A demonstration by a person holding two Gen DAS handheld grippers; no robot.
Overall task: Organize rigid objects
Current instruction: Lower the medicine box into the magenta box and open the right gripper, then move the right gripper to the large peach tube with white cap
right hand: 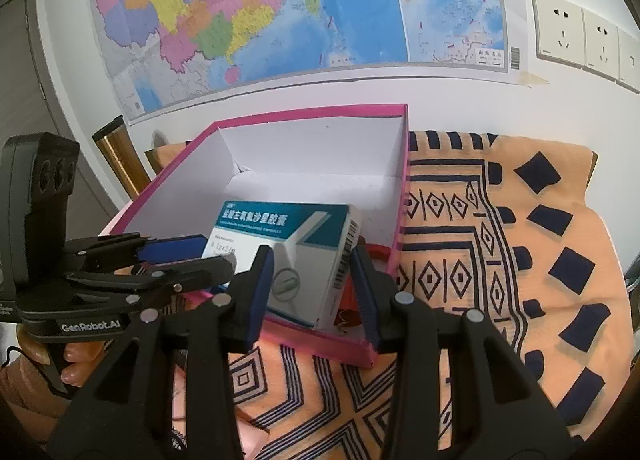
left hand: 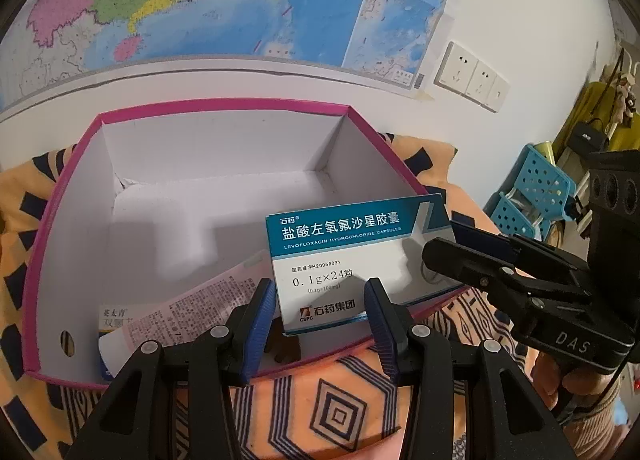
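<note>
A teal and white medicine box (left hand: 340, 252) (right hand: 280, 227) hangs tilted over the near end of an open pink carton with a white inside (left hand: 64, 195) (right hand: 404, 179). My right gripper (right hand: 312, 256) (left hand: 442, 238) is shut on the box's right end, one finger on its printed face and one behind. My left gripper (left hand: 320, 288) (right hand: 220, 250) stands partly open at the carton's near rim. One fingertip is by the box's left edge and the other is in front of its face. Its pads clamp nothing.
A white and pink ointment packet (left hand: 180, 308) lies in the carton's near left corner, and something red (right hand: 376, 252) shows under the medicine box. The carton sits on an orange patterned cloth (right hand: 480, 219) against a wall with a map. A blue perforated stool (left hand: 532, 187) stands at the right.
</note>
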